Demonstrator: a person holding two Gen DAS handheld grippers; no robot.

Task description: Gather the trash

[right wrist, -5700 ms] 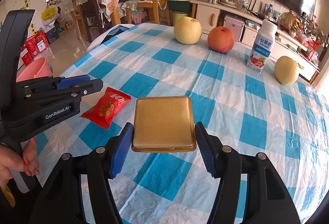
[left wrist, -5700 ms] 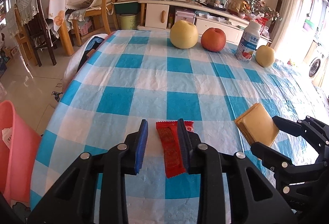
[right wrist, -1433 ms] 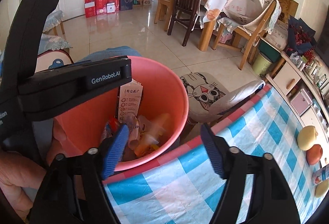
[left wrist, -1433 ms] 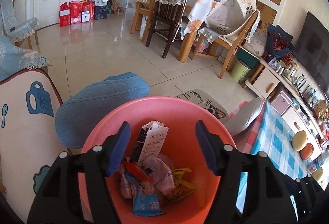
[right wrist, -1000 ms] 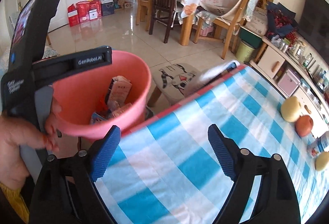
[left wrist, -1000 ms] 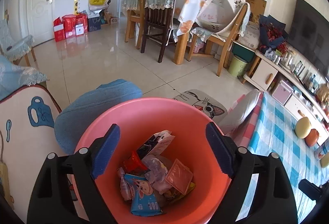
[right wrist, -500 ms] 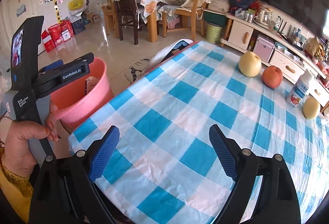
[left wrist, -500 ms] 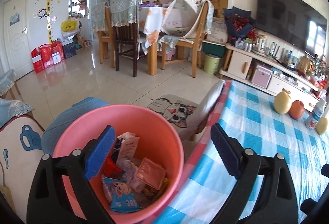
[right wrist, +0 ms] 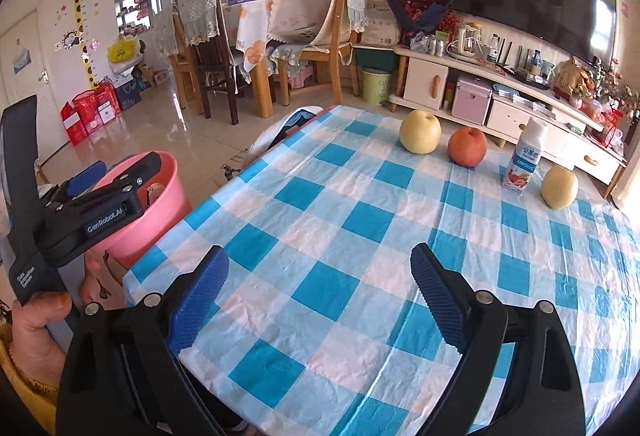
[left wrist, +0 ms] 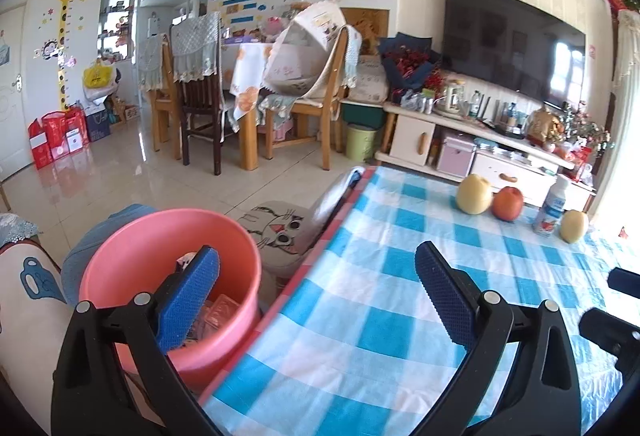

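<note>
Left gripper (left wrist: 316,292) jaws wide, empty; right gripper (right wrist: 320,288) jaws still opening, empty, over table (right wrist: 340,196)

— What is being seen of the collected trash?

— A pink bin (left wrist: 132,256) is being shown standing upright on the floor, just beside the near left edge of the table. It is round, wide-mouthed and open at the top.

— Is anything being held inside it?

— Wrappers (left wrist: 218,316) are being glimpsed lying loose at the bottom, one of them a clear, squarish orange-tinted packet; the rest is being hidden by a blue pad in front.

— And from the right wrist view?

— The same pink bin (right wrist: 168,196) is being seen at the left, below table level, with a pale carton edge (right wrist: 154,192) poking up inside the rim.
</note>
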